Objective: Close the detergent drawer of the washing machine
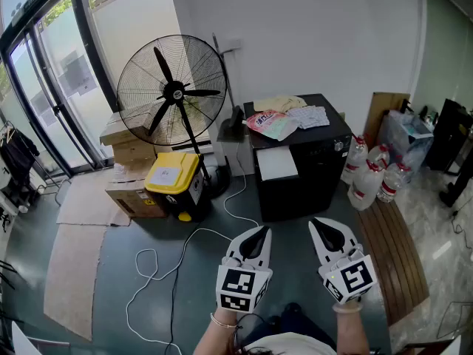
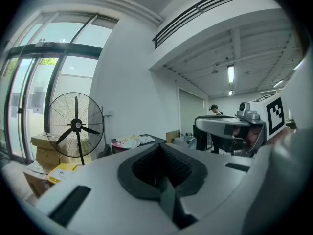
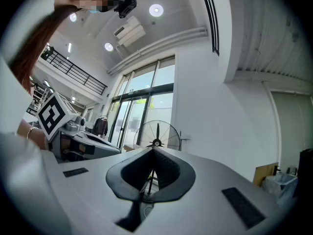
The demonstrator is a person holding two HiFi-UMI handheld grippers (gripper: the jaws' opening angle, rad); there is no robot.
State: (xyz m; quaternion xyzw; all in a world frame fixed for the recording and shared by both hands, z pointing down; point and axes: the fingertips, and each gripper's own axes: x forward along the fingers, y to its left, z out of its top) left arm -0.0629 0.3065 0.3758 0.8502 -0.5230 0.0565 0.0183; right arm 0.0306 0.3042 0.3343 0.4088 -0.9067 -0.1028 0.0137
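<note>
The black washing machine (image 1: 307, 157) stands against the white wall, a good way ahead of both grippers. A white rectangular piece (image 1: 277, 163) shows at its upper front left; whether it is the drawer pulled out I cannot tell. Bags and cloths (image 1: 284, 118) lie on its top. My left gripper (image 1: 259, 235) and right gripper (image 1: 323, 226) hang side by side over the floor, both shut with nothing in them. In the left gripper view the jaws (image 2: 159, 148) meet, with the machine's cluttered top (image 2: 129, 141) beyond. In the right gripper view the jaws (image 3: 152, 153) are also closed.
A large standing fan (image 1: 174, 91) and a yellow-lidded box (image 1: 174, 177) stand left of the machine, with cardboard boxes (image 1: 131, 168) behind. A white cable (image 1: 174, 261) trails over the floor. Water bottles (image 1: 373, 174) and a wooden board (image 1: 395, 250) are to the right.
</note>
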